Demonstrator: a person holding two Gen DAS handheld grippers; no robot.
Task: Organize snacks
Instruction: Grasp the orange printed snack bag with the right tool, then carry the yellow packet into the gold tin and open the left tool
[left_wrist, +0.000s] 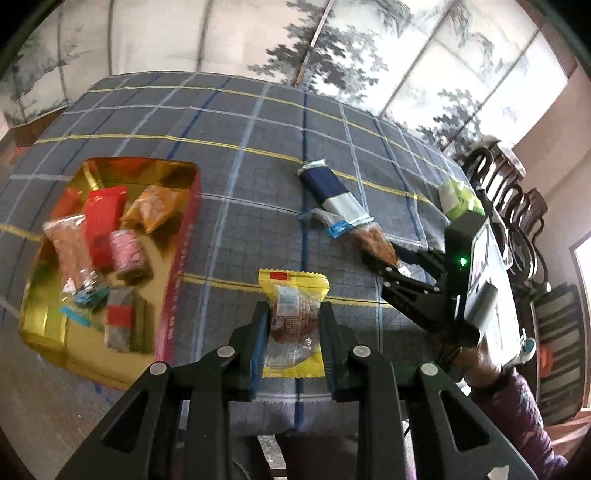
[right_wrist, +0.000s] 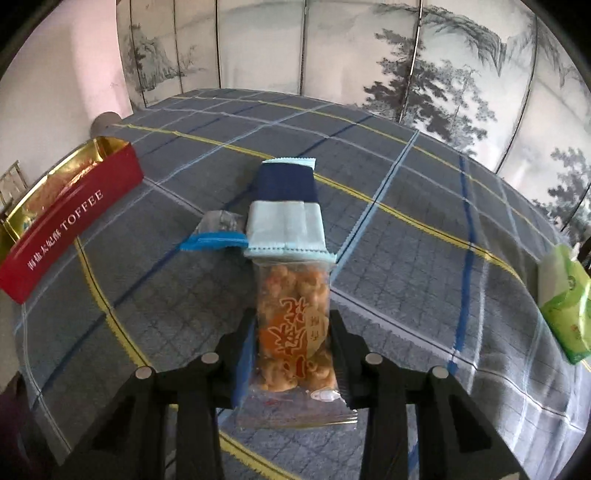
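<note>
Your left tool (left_wrist: 293, 325) is clamped on the yellow snack packet (left_wrist: 293, 317) right of the box (left_wrist: 177, 266), your right tool (right_wrist: 291, 350) on the clear nut packet (right_wrist: 293, 325) over the bench (right_wrist: 406, 266).

A grey-blue plaid tablecloth (right_wrist: 424, 258) with yellow and pale blue lines covered the table. Behind the tablecloth stood a folding screen (right_wrist: 369, 48) painted with grey pine trees. A green and white tissue pack (right_wrist: 565, 306) lay near the tablecloth's right edge. Beyond that edge stood a dark carved wooden chair (left_wrist: 517, 206).
</note>
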